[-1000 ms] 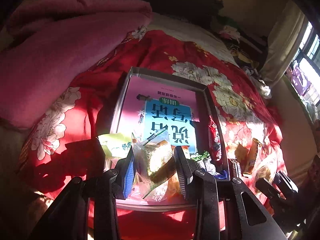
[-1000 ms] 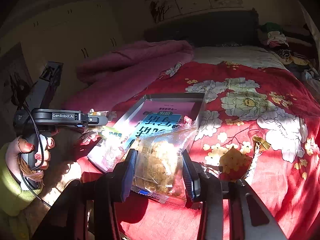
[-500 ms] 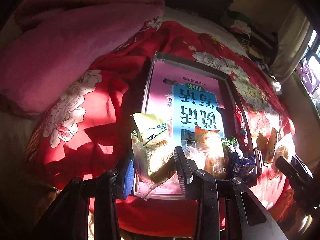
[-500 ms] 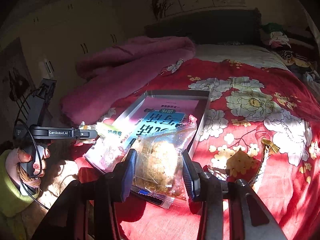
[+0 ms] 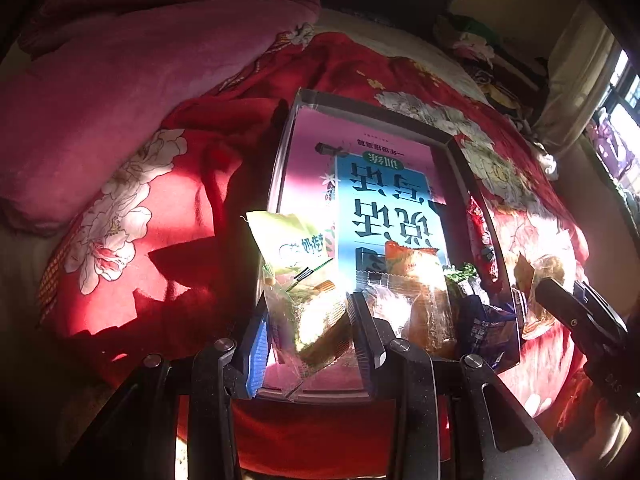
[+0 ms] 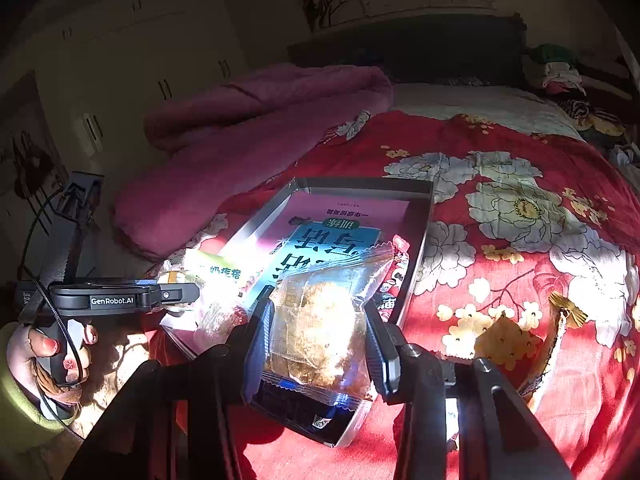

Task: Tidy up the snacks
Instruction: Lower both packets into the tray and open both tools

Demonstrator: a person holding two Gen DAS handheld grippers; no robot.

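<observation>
Far left of the right wrist view: a hand (image 6: pixel 44 354) with painted nails and a green sleeve (image 6: pixel 16 408) grips the handle of the left gripper (image 6: pixel 182 294), which points at the near-left corner of the tray (image 6: pixel 362 185). Pink blanket (image 5: pixel 132 80) bunched at left on the red floral bedspread (image 6: pixel 520 240).

Left gripper (image 5: pixel 306 320) is clenched on a clear snack packet (image 5: pixel 308 312), pastry visible inside, held over the near-left end of the tray (image 5: pixel 360 106). A pale green packet (image 5: pixel 288 240) stands just behind it, inside the tray. The tray floor is lined with a pink-and-blue book cover (image 5: pixel 384 200). Further right in the tray: an orange-topped packet (image 5: pixel 416 276), a dark blue packet (image 5: pixel 486 330), and a red packet (image 5: pixel 480 236) against the right wall.

Right gripper (image 6: pixel 320 340) is clamped on a clear bag with a brown cake (image 6: pixel 320 328), held over the tray's near-right corner; whether it touches the tray cannot be told. Right of the tray, a gold-wrapped snack (image 6: pixel 504 340) and a thin gold-tipped stick packet (image 6: pixel 556 336) lie on the bedspread.
</observation>
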